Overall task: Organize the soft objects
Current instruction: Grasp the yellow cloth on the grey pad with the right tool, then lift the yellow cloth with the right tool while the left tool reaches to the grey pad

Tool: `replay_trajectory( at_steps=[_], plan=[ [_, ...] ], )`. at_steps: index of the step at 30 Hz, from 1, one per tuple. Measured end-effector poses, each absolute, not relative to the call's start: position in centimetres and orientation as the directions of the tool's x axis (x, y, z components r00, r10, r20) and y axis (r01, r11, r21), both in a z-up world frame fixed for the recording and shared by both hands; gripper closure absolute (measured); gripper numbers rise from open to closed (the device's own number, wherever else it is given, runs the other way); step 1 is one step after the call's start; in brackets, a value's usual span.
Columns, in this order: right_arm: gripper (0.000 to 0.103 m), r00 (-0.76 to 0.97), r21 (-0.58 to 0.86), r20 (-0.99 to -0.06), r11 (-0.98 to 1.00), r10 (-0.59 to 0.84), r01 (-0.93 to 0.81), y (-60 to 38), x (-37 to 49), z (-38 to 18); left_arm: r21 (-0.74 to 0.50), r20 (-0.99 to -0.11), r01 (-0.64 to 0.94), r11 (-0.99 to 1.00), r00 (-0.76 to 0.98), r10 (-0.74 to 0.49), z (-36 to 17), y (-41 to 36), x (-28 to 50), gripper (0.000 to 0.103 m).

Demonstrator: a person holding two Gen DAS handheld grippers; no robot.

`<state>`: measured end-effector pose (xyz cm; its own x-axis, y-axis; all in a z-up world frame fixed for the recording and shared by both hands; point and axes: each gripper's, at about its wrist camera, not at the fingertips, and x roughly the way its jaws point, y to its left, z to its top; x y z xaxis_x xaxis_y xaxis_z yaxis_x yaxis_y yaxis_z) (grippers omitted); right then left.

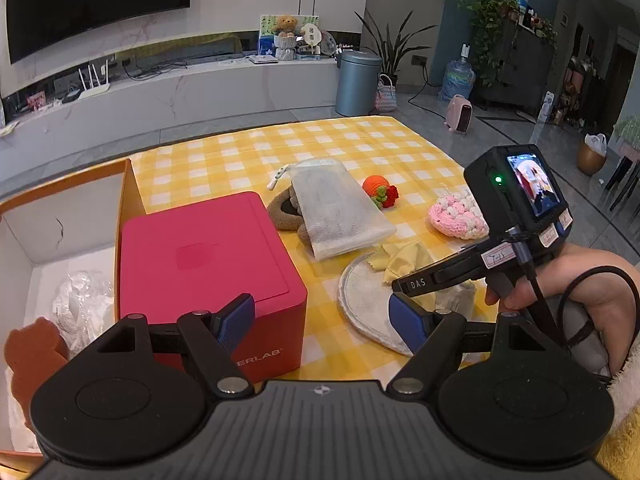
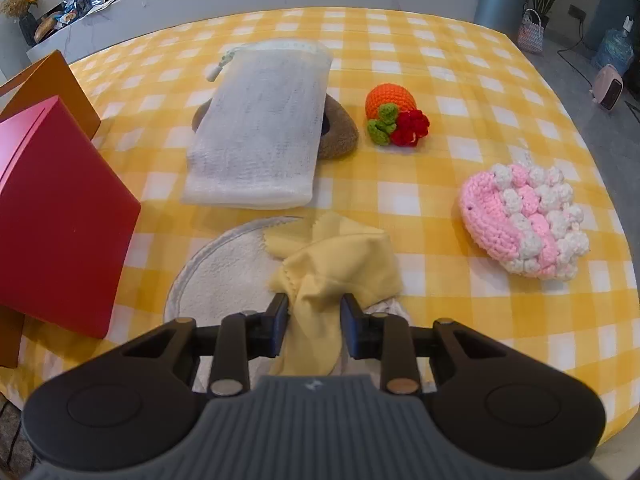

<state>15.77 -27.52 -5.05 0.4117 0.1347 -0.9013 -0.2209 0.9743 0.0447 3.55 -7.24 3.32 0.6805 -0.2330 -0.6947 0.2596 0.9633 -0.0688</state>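
Between the right hand-held gripper's (image 2: 314, 326) parted pads, yellow cloth (image 2: 336, 256) stretches away.

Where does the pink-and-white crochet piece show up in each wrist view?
Left wrist: pink-and-white crochet piece right of centre, behind the right gripper's camera body.
Right wrist: at right, on the checked cloth.
Shared landmark: the orange crochet fruit lies beyond it, to the left.
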Motion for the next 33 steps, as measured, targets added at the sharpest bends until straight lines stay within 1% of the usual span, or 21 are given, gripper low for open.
replay_trajectory(
  at_steps=[2, 3, 5, 6, 9, 11, 13, 17, 20, 22, 26, 29, 33],
  plan=[
    [0.075, 0.417, 0.034, -0.9, 0.973, 0.13, -0.228, -27.3, 15.7, -5.1, -0.059, -0.691, 0.262, 0.963, 0.686, -0.229, 3.6, -7.5, 3.3, 0.013],
    [0.077, 0.421, 0.024, -0.899, 0.972, 0.123, -0.235, -27.2, 15.6, -5.1, -0.056, -0.688, 0.264, 0.963, 0.689, -0.228, 3.7, -7.6, 3.1, 0.013],
    [0.097, 0.434, -0.02, -0.897, 0.971, 0.087, -0.237, -27.0, 15.5, -5.0, -0.046, -0.681, 0.267, 0.963, 0.697, -0.226, 3.9, -7.8, 2.8, 0.013],
    [0.099, 0.438, -0.031, -0.896, 0.972, 0.076, -0.231, -27.1, 15.5, -5.0, -0.038, -0.677, 0.268, 0.963, 0.701, -0.222, 4.1, -8.0, 2.6, 0.013],
    [0.1, 0.459, 0.001, -0.883, 0.976, 0.102, -0.216, -27.9, 15.3, -3.9, 0.0, -0.678, 0.29, 0.957, 0.703, -0.213, 4.5, -8.7, 2.1, 0.013],
    [0.1, 0.506, 0.024, -0.853, 0.979, 0.126, -0.204, -28.6, 14.8, -2.4, 0.019, -0.686, 0.32, 0.947, 0.693, -0.22, 4.6, -9.2, 2.2, 0.013],
    [0.101, 0.56, 0.072, -0.811, 0.979, 0.169, -0.191, -29.5, 14.2, -0.7, 0.007, -0.705, 0.33, 0.944, 0.671, -0.23, 4.5, -9.8, 2.6, 0.013],
    [0.101, 0.626, 0.127, -0.756, 0.981, 0.193, -0.149, -31.7, 13.5, 1.2, -0.087, -0.768, 0.352, 0.932, 0.572, -0.288, 3.4, -11.8, 4.2, 0.013],
    [0.101, 0.652, 0.13, -0.739, 0.986, 0.169, -0.108, -33.1, 13.2, 1.7, -0.236, -0.822, 0.357, 0.904, 0.423, -0.382, 2.1, -13.3, 6.3, 0.013],
    [0.101, 0.669, 0.131, -0.728, 0.988, 0.15, -0.08, -33.9, 13.0, 2.1, -0.298, -0.849, 0.313, 0.902, 0.346, -0.4, 0.9, -14.2, 7.7, 0.013],
    [0.101, 0.694, 0.156, -0.699, 0.984, 0.171, -0.086, -35.2, 12.3, 3.1, -0.33, -0.892, 0.21, 0.92, 0.251, -0.377, -1.4, -15.3, 11.0, 0.013],
    [0.101, 0.71, 0.173, -0.68, 0.981, 0.18, -0.083, -36.1, 12.2, 3.5, -0.304, -0.927, 0.153, 0.94, 0.179, -0.329, -3.0, -16.2, 13.1, 0.013],
    [0.101, 0.712, 0.193, -0.677, 0.978, 0.188, -0.075, -36.8, 12.2, 3.5, -0.259, -0.952, 0.057, 0.964, 0.153, -0.265, -4.5, -17.4, 14.8, 0.013]
  ],
)
